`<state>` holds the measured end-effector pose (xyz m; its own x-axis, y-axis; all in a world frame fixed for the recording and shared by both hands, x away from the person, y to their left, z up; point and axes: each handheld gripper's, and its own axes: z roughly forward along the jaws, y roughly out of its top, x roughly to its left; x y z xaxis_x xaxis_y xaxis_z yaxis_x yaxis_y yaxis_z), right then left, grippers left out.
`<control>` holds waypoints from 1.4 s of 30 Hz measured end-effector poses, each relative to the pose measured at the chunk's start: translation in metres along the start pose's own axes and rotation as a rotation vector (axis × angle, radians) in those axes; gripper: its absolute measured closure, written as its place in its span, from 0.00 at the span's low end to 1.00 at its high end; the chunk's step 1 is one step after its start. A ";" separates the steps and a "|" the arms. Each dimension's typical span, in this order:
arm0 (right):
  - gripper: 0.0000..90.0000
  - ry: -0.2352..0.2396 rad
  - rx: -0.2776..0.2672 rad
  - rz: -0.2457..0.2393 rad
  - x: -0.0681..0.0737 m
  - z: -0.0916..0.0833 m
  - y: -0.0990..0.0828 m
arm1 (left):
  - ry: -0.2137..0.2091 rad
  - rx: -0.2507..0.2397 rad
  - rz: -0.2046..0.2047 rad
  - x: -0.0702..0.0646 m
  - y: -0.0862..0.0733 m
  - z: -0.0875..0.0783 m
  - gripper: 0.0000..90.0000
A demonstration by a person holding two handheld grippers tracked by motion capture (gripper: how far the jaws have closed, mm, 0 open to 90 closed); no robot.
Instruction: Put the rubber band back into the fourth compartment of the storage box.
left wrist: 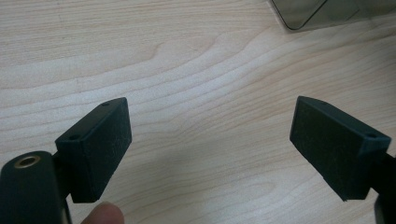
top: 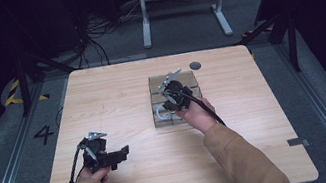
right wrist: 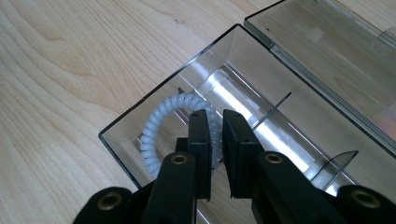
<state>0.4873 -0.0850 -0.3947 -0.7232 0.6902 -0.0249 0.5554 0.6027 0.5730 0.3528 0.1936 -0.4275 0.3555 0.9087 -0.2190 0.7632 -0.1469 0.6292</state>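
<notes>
Plainly, the table [top: 116, 94] is pale wood with a flowing grain and rounded corners, matte and smooth. On it, right of centre, sits a box [right wrist: 140, 109] of clear smoky plastic, rectangular with thin straight walls, thin dividers that split it into compartments, and a hinged lid [right wrist: 336, 60] lying open flat beside it. In the end compartment lies a coil [right wrist: 156, 123], a white, glossy spiral hair tie of beaded-looking loops bent into a ring. The right gripper [right wrist: 215, 122] reaches down into that compartment; its two black, blocky jaws stand nearly together, with only a narrow gap, and the coil's loop runs just beside and behind the left-hand pad in the right gripper view. Whether the pads pinch the coil cannot be told, though they are at it. In the high view the right gripper [top: 175, 95] hangs over the box with its cable trailing back along the hand. The left gripper [left wrist: 210, 140] rests low over bare wood near the table's front left, its matte, finely textured pads wide apart with nothing between them; a corner of the box shows at the top edge of its view.
</notes>
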 end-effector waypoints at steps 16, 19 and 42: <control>0.91 0.005 0.025 -0.014 0.006 0.011 -0.004 | 0.000 0.001 0.003 0.000 0.000 0.000 0.15; 0.91 0.003 0.027 -0.016 0.008 0.013 -0.005 | 0.000 0.000 0.002 0.000 0.000 0.000 0.15; 0.78 0.012 0.030 -0.011 0.007 0.016 -0.006 | 0.000 0.003 0.001 0.000 0.000 0.001 0.15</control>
<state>0.4855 -0.0771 -0.4113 -0.7339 0.6789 -0.0214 0.5593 0.6219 0.5482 0.3531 0.1935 -0.4280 0.3565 0.9084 -0.2184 0.7643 -0.1492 0.6274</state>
